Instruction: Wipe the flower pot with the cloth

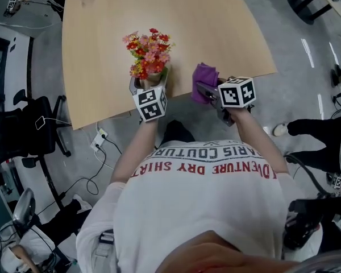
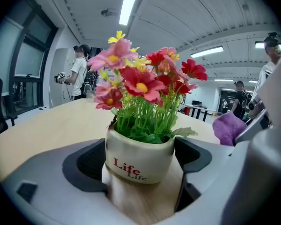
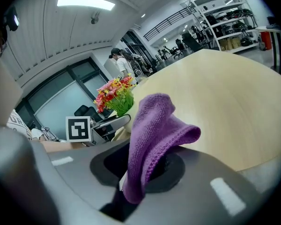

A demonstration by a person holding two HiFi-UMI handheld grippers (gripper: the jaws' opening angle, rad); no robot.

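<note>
A pale wooden counter [image 1: 182,16] fills the head view from eleven to one o'clock, above a grey floor [image 1: 298,78]. At nine o'clock stands a black office chair [image 1: 28,127]. Toward seven o'clock a white socket block [image 1: 98,140], possibly a power strip, trails black cables [image 1: 94,178]. At three o'clock a bystander's dark-trousered legs [image 1: 321,132] end in a white shoe [image 1: 279,130]. In the right gripper view, metal shelving [image 3: 222,20] rises at two o'clock and a ceiling light [image 3: 85,2] glows at eleven.
</note>
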